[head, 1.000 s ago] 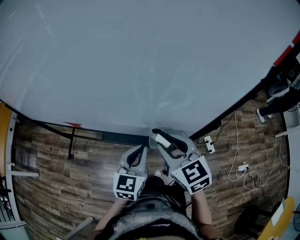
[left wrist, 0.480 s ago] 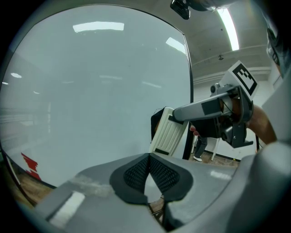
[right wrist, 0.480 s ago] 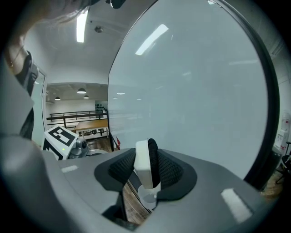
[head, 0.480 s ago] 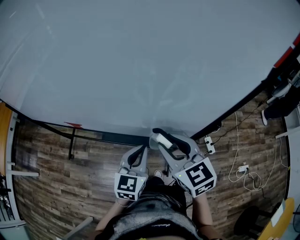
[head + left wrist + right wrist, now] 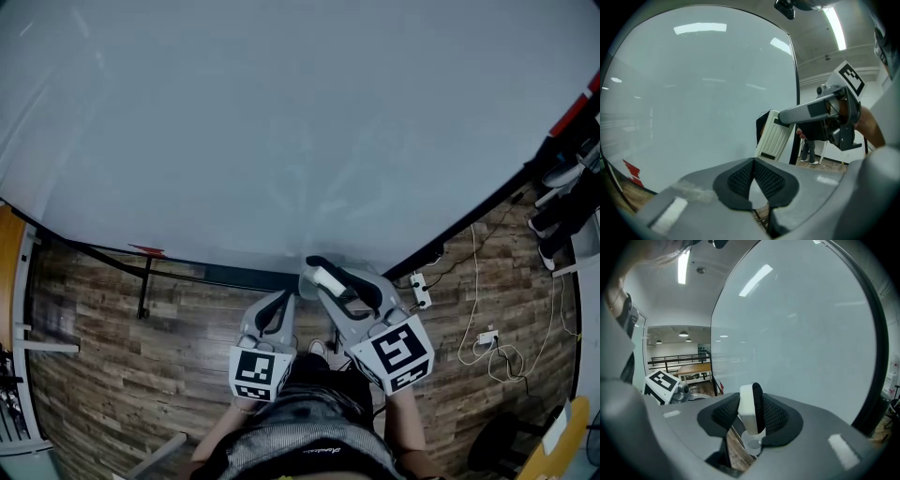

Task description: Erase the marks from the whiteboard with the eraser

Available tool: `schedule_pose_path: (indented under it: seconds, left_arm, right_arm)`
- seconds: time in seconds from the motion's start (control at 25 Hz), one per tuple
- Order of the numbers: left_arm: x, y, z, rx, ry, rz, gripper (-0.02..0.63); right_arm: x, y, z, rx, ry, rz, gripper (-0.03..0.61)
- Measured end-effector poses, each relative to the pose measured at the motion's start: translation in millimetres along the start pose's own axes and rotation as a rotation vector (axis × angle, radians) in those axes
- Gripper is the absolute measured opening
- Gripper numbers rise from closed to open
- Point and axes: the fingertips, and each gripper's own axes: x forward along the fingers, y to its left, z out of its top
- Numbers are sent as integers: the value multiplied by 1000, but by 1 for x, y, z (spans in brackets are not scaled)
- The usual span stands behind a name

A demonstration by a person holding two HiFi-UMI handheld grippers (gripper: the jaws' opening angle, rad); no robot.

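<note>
Whiteboard (image 5: 281,112) shows no marks, right gripper (image 5: 751,416) pinching the eraser (image 5: 327,278) at its 6 o'clock edge, left gripper (image 5: 753,174) pressed together, empty.

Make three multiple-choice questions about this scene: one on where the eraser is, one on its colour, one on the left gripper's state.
1. Where is the eraser?
A. On a shelf
B. Between the right gripper's jaws
C. In a drawer

2. What colour is the eraser?
A. Red
B. Green
C. White with a black side

3. How do the left gripper's jaws stand?
A. Closed on nothing
B. Clamped on a marker
C. Wide apart

Answers: B, since the right gripper view shows both pads pressing its sides; C, since a white body and a black face show there; A, since the left gripper view shows the pad tips meeting with nothing between them.
</note>
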Motion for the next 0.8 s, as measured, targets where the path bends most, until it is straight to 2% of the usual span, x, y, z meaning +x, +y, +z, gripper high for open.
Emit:
schedule_pose_path:
  seconds: [0.8]
  left_arm:
    - [1, 3, -2, -3, 3, -2, 0]
  right_arm:
    - [7, 4, -3, -5, 12, 18, 152]
